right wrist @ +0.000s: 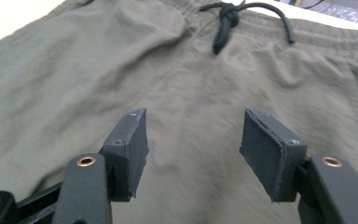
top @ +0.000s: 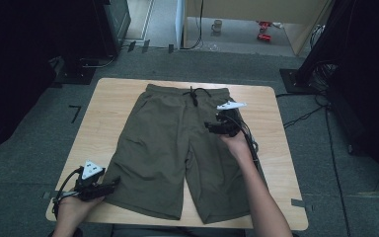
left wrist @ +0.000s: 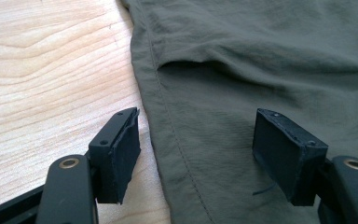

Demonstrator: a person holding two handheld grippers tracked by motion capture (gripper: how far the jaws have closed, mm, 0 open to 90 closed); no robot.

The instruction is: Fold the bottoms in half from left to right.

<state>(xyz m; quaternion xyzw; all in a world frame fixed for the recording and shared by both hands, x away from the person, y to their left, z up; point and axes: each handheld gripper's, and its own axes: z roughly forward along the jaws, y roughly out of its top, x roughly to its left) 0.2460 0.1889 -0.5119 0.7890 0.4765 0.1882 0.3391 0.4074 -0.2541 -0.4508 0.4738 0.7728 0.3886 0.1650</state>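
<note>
I am holding my left gripper [left wrist: 196, 158] with its jaws spread wide and gripping nothing, straddling the side seam at the shorts' [top: 177, 148] hem corner. My right gripper [right wrist: 193, 154] is hovering agape and empty over the shorts' upper part, below the black drawstring [right wrist: 228, 21]. The shorts are lying flat across the wooden table [top: 108, 103].

Matt cloth shorts [top: 172, 148] (olive); smooth wood table [top: 106, 106].
</note>
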